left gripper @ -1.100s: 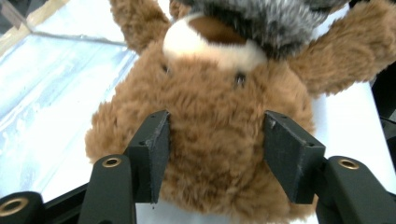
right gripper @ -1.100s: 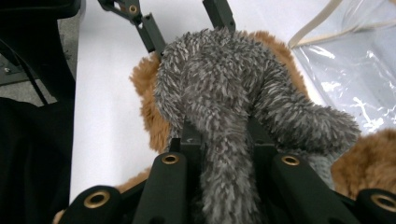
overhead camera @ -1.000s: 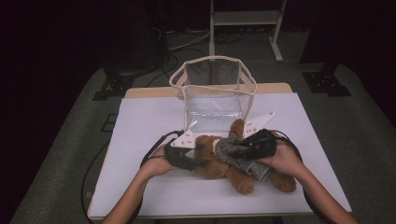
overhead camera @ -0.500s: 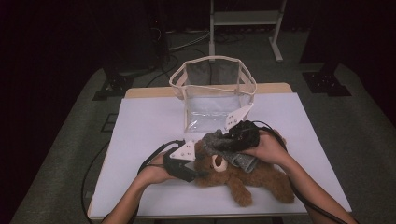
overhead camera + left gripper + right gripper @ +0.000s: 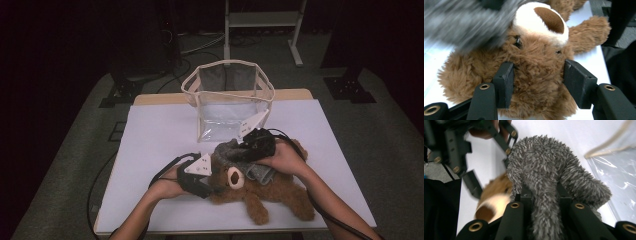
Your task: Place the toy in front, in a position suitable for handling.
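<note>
A brown teddy bear [image 5: 280, 192] lies on its back on the white table [image 5: 160, 130], head to the left. My left gripper [image 5: 214, 186] is shut on the bear's head [image 5: 536, 62], one black jaw pressed into the fur on each side. My right gripper [image 5: 243, 150], just above the bear's head, is shut on a grey fuzzy cloth [image 5: 229, 151]. In the right gripper view the grey cloth [image 5: 541, 170] bulges out from between the jaws of my right gripper [image 5: 544, 195], with the bear's muzzle [image 5: 491, 205] below it.
A clear bag with beige trim [image 5: 227, 97] stands open-topped behind the bear at the table's far middle; its wall [image 5: 616, 165] is close to the right gripper. The left gripper's frame [image 5: 461, 147] is near the cloth. Cables trail across the table's left side.
The right gripper has carried the grey cloth to the left, from over the bear's body to above its head. The bear has settled flatter on the table. The left gripper stays on the head.
</note>
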`<state>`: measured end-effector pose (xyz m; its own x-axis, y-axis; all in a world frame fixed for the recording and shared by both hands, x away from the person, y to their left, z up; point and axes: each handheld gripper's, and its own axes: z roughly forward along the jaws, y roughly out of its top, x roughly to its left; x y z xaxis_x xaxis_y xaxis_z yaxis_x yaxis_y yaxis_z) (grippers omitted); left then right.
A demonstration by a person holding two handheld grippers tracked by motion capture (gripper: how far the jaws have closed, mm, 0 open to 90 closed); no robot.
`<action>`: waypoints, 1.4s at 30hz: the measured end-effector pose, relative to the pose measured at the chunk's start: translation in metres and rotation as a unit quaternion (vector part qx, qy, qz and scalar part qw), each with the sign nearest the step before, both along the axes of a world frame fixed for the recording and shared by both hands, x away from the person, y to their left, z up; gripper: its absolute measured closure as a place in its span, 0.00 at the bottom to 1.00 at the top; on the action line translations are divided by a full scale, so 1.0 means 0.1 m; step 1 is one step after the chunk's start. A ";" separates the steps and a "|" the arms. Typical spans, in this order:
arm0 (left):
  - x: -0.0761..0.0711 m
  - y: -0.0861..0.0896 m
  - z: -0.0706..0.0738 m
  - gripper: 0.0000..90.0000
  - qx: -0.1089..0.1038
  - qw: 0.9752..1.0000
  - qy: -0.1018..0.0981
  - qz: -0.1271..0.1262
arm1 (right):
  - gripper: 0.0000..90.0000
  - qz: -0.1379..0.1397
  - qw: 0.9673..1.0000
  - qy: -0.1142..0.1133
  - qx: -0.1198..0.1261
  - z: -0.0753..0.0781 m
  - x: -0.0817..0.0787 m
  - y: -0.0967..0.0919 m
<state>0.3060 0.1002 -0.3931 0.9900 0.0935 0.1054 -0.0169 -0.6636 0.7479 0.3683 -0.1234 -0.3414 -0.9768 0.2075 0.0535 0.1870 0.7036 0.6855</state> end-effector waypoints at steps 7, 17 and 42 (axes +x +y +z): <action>-0.02 0.05 -0.01 0.48 -0.001 1.000 0.004 -0.008 | 0.82 0.014 1.000 0.006 -0.011 -0.04 0.06 0.21; 0.16 0.01 -0.01 0.48 -0.012 1.000 -0.006 0.024 | 0.82 -0.040 0.999 0.011 -0.001 -0.08 -0.02 -0.37; 0.40 0.11 -0.09 0.46 -0.040 0.995 0.033 0.090 | 0.82 -0.032 0.999 -0.017 0.022 0.10 -0.14 -0.38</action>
